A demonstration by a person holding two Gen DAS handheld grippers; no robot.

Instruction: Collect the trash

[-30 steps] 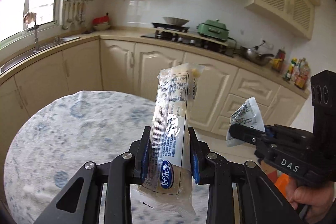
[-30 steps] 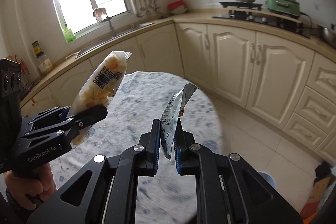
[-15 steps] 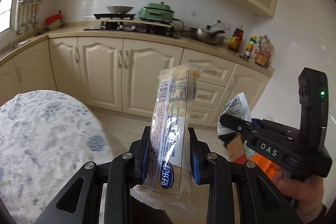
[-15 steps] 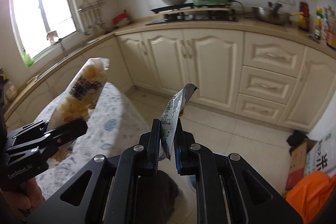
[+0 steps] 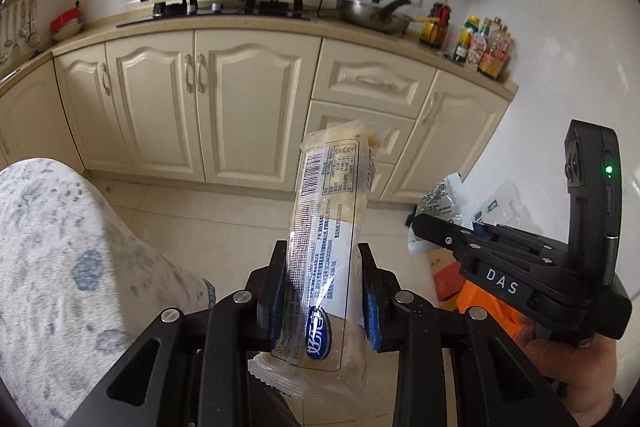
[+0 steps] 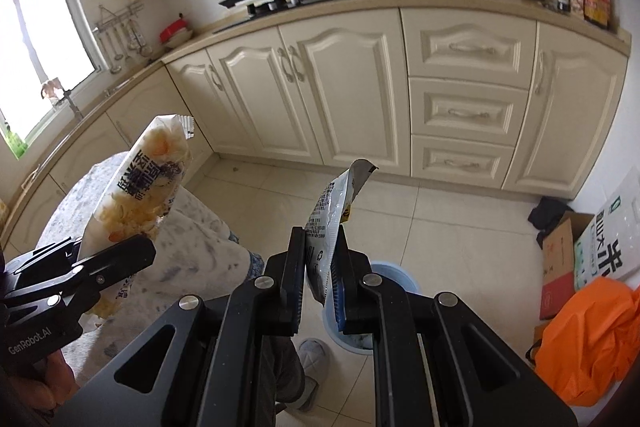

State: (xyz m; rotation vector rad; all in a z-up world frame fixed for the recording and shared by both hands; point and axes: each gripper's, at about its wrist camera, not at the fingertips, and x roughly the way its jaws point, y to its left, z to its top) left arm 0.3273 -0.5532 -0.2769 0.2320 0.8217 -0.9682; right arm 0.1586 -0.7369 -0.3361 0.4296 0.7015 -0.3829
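Observation:
My left gripper (image 5: 324,295) is shut on a long clear snack packet (image 5: 332,227) that stands upright between the blue pads. The same packet (image 6: 140,187) and left gripper (image 6: 120,259) show at the left of the right wrist view. My right gripper (image 6: 320,267) is shut on a torn, flat silver wrapper (image 6: 332,215); that wrapper (image 5: 440,203) sticks up from the right gripper (image 5: 424,223) in the left wrist view. A light blue bin (image 6: 396,279) stands on the floor just beyond the right gripper, partly hidden by its fingers.
A round table with a blue-patterned cloth (image 5: 60,267) lies to the left. Cream kitchen cabinets (image 6: 360,87) run along the far wall. A cardboard box (image 6: 560,259), a rice bag (image 6: 608,243) and an orange bag (image 6: 592,339) sit on the floor at the right. A slippered foot (image 6: 312,355) is below.
Both grippers swung right and down, away from the table toward the tiled floor, still holding their wrappers. The blue bin and the floor clutter came into the right wrist view.

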